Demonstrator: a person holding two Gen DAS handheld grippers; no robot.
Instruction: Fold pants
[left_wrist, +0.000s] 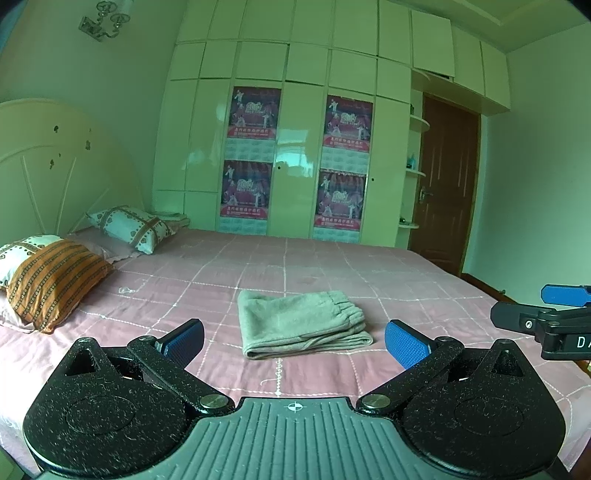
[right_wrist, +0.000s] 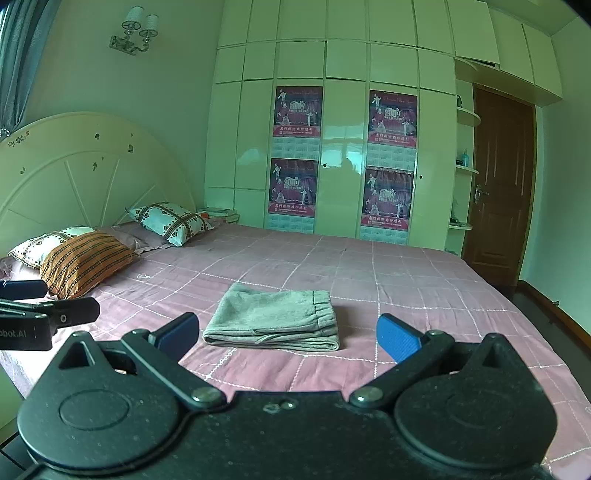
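I see the soft grey folded pants lying flat on the pink checked bed cover, just ahead of my left gripper and right gripper, both wide apart and holding nothing, so I think folding is done and I should back off gently.

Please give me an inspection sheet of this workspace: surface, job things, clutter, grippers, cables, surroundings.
Surface: pink checked bed, flat.
Job's things: grey pants folded in a neat stack, waistband on the right.
Clutter: pillows near the headboard.
Grippers: left gripper and right gripper open, both held back from the pants, touching nothing.
Cables: nothing seen.
Surroundings: wardrobe with posters, brown door closed, wall lamp.
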